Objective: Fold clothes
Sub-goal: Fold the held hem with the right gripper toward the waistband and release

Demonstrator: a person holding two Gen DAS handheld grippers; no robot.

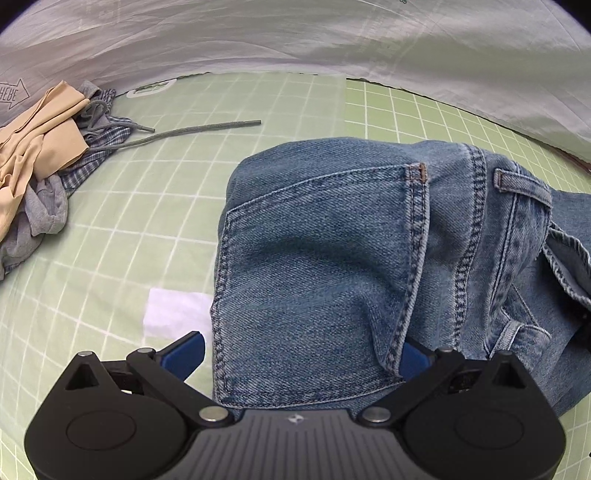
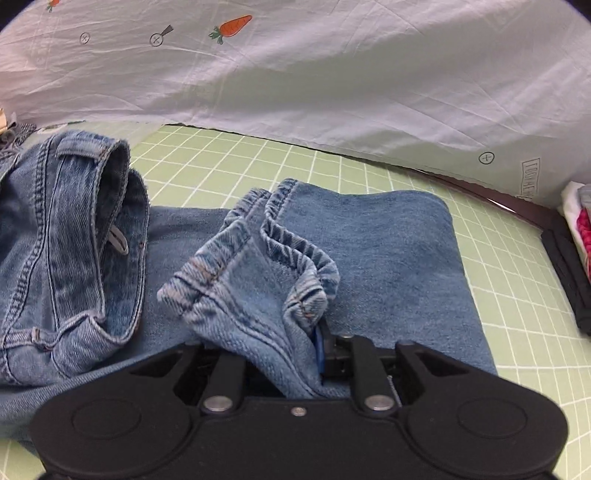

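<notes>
Left wrist view: the left claw (image 1: 303,354) stands with its blue-padded fingers (image 1: 188,352) spread wide, and the jeans (image 1: 332,266) bulge up between them. The left pad is clear of the denim; the right one is half hidden behind a fold, so I cannot tell whether it presses on the cloth. The back pocket (image 1: 317,236) faces the camera, with a belt loop (image 1: 517,182) further right. The jeans lie on a green gridded mat (image 1: 155,206) that covers the worktop. At the far left sits a heap of other clothes (image 1: 40,162): a beige piece over grey and checked fabric, with a grey drawstring (image 1: 192,131) trailing out over the mat. A pale sheet (image 1: 295,37) hangs behind.

Right wrist view: the right claw (image 2: 284,354) is nearly closed, pinching a bunched trouser-leg end with its hem (image 2: 295,251) sticking up between the fingers. Under it the folded leg lies flat on the mat (image 2: 517,295). The waistband (image 2: 110,177) stands open at the left. The sheet (image 2: 332,92) behind carries a carrot print (image 2: 232,26). At the right edge lie a dark item and some white and pink fabric (image 2: 580,218).
</notes>
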